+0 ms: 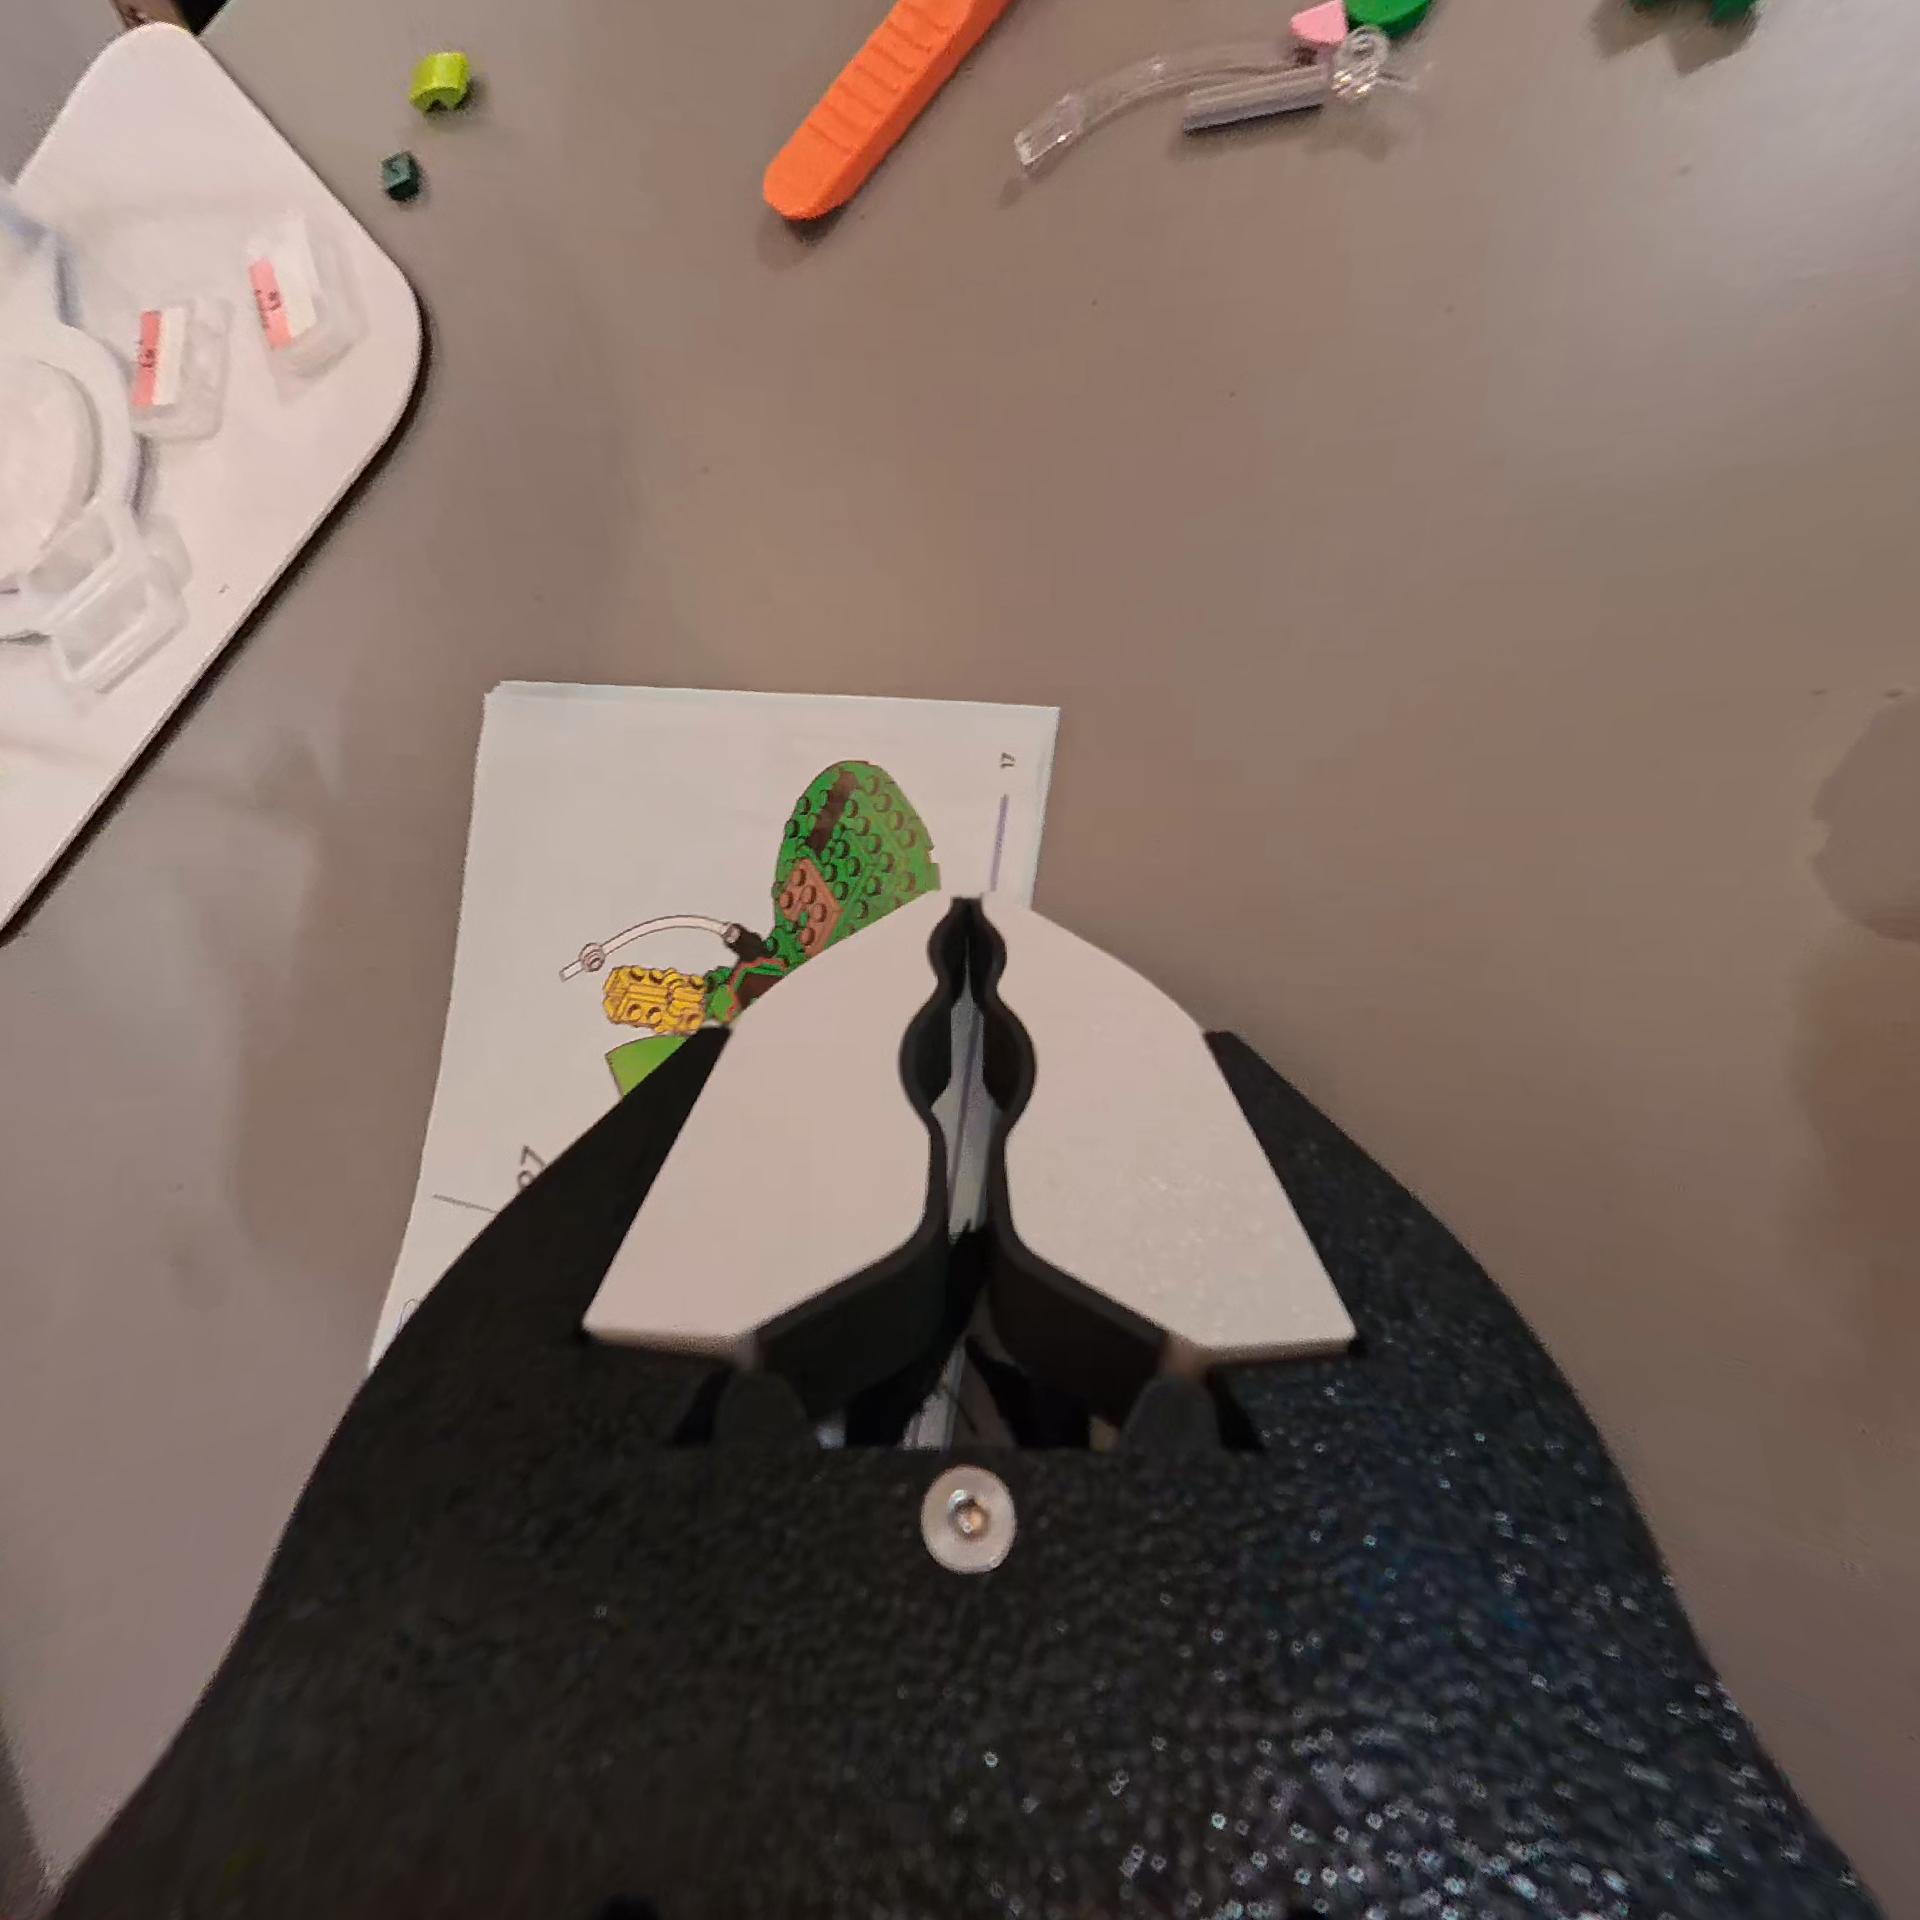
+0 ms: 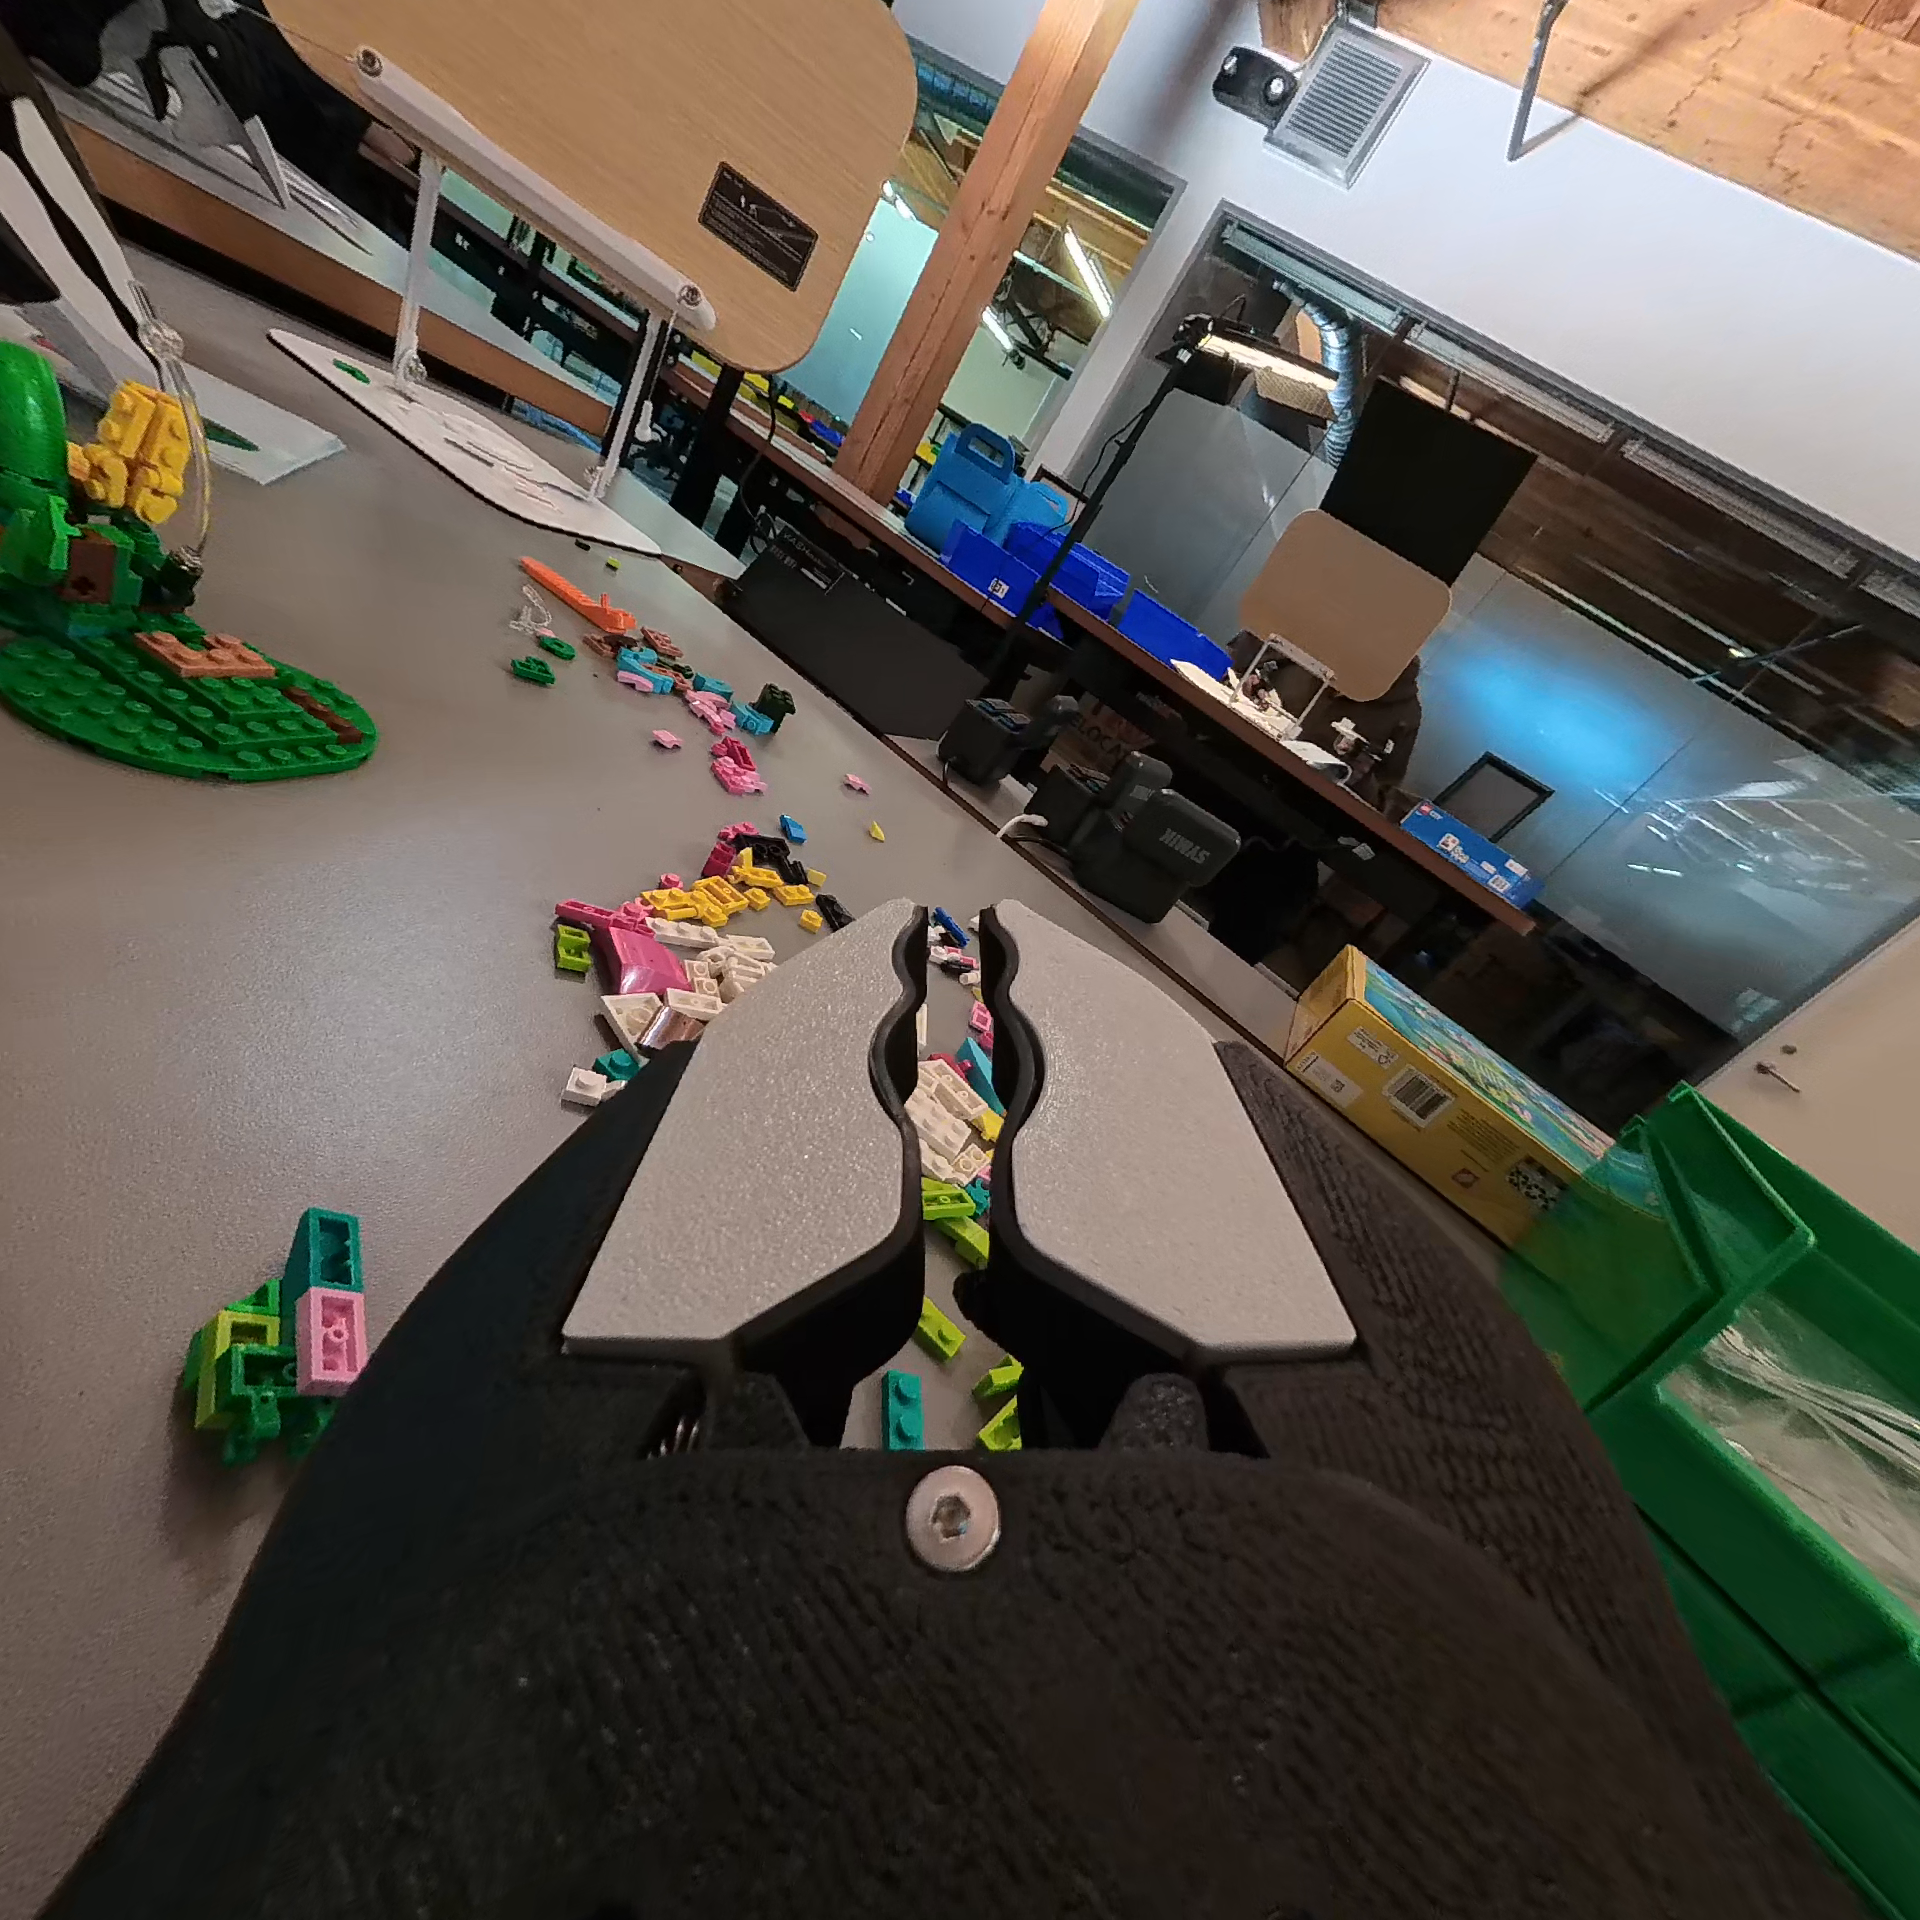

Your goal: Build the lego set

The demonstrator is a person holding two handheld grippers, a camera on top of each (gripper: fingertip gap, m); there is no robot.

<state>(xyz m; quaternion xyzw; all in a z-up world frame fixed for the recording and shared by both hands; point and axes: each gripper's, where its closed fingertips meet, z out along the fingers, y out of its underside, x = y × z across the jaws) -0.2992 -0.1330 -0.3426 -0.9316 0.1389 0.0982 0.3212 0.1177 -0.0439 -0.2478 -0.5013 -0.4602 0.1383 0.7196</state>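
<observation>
In the left wrist view my left gripper [image 1: 966,914] is shut, with its tips together over the right edge of an open instruction booklet [image 1: 675,831] that lies on the grey table [image 1: 1351,520]. I cannot tell whether a page is pinched between them. In the right wrist view my right gripper [image 2: 954,920] is open by a narrow gap and holds nothing. It hovers low over a pile of loose small bricks [image 2: 686,966] in white, yellow and pink. A partly built model on a green plate [image 2: 177,707] stands at the far left.
An orange brick separator [image 1: 883,104], a clear tube [image 1: 1122,104] and small green pieces [image 1: 442,81] lie beyond the booklet. A white tray with clear bags [image 1: 343,343] sits at the left. Green bins [image 2: 1766,1403] and a yellow box [image 2: 1434,1101] stand at the right. A small cluster of green bricks [image 2: 281,1340] lies beside the right gripper. Tip to tip, the grippers are about 45 centimeters apart.
</observation>
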